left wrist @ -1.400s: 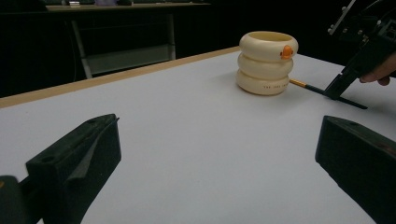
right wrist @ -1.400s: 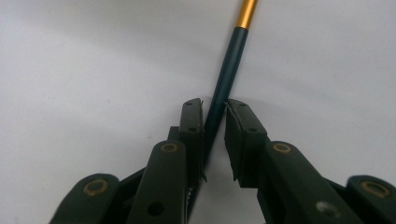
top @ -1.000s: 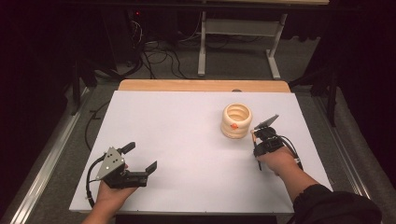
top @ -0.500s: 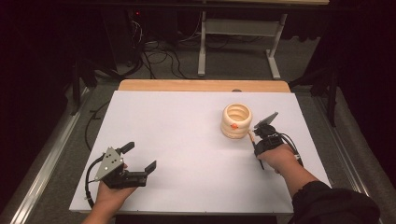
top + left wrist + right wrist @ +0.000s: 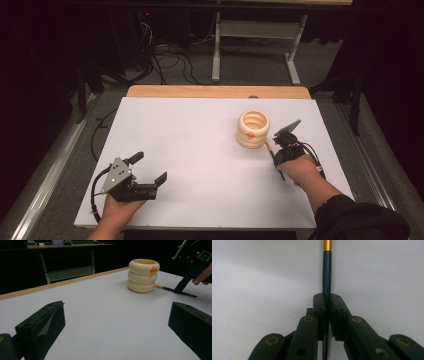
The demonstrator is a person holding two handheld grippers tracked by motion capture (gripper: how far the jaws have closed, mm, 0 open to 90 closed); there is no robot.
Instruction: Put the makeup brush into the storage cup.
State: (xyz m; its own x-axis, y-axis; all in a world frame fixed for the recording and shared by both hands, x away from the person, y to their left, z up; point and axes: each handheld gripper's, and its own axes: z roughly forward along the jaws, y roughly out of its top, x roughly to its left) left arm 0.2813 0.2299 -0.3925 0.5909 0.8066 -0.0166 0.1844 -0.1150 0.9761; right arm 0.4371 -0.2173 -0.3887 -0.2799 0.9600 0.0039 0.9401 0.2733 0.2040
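A cream holder (image 5: 253, 129) made of stacked rings, with an orange spot on its rim, stands at the right of the white table (image 5: 200, 135). It also appears in the left gripper view (image 5: 143, 276). Just right of it a thin dark pen (image 5: 270, 150) with a gold band lies flat on the table. My right gripper (image 5: 276, 160) points down at the pen, and its jaws are shut on the dark shaft (image 5: 327, 272). My left gripper (image 5: 148, 168) rests near the front left corner, jaws wide apart (image 5: 117, 327) with nothing between them.
A wooden strip (image 5: 215, 91) runs along the table's far edge. Behind it are metal desk legs (image 5: 216, 50) and cables on the floor. A metal rail (image 5: 55, 165) runs along the left side. Bare white surface lies between the two grippers.
The right hand and its gripper have shifted very slightly toward the holder, still on the pen. The left gripper has not moved.
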